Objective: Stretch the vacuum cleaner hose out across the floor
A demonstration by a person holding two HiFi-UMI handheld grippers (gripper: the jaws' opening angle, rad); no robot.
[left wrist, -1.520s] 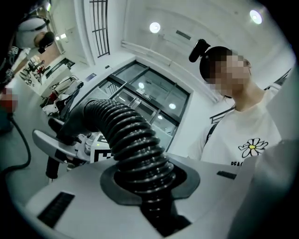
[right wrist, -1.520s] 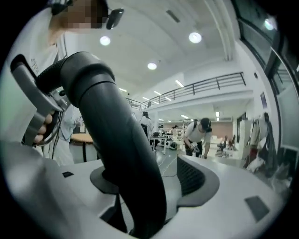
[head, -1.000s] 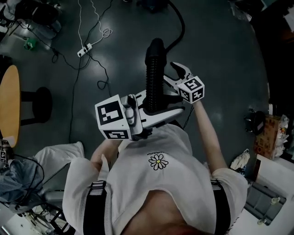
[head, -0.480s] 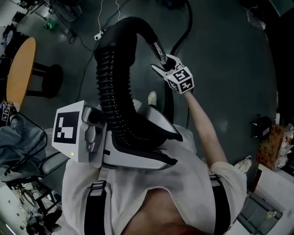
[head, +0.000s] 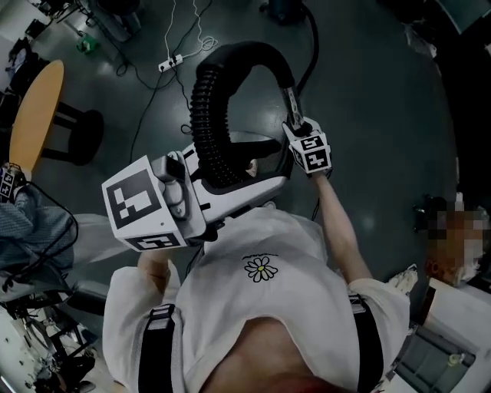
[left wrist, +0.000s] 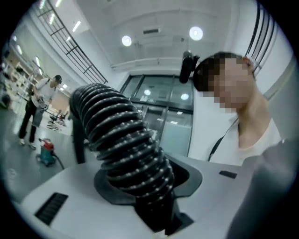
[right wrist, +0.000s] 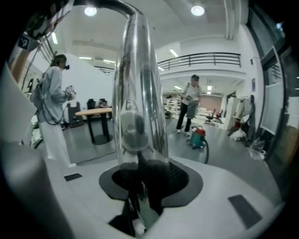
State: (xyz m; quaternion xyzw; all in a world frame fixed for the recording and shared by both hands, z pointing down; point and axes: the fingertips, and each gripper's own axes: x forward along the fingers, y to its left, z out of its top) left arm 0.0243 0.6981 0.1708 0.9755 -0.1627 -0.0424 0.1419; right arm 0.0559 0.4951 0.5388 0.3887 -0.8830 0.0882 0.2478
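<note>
The black ribbed vacuum hose (head: 205, 115) rises in an arch in front of the person, above the dark floor. My left gripper (head: 226, 180) is shut on the ribbed hose (left wrist: 126, 149) near its lower end, and the left gripper (left wrist: 154, 210) has the ribs filling the space between its jaws. The arch ends in a chrome tube (head: 287, 96). My right gripper (head: 294, 123) is shut on this chrome tube (right wrist: 138, 93), which stands up between the jaws of the right gripper (right wrist: 140, 205).
A thin black hose (head: 312, 42) runs over the floor toward a vacuum body (head: 285, 11) at the top. A round wooden table (head: 34, 115) stands left, with a power strip (head: 173, 61) and cables. A red-and-teal vacuum (right wrist: 198, 135) and people (right wrist: 190, 100) stand beyond.
The hose has been lifted and bent from a straight upright piece into a high arch. The right gripper has shifted from the black cuff onto the chrome tube and drawn nearer the body.
</note>
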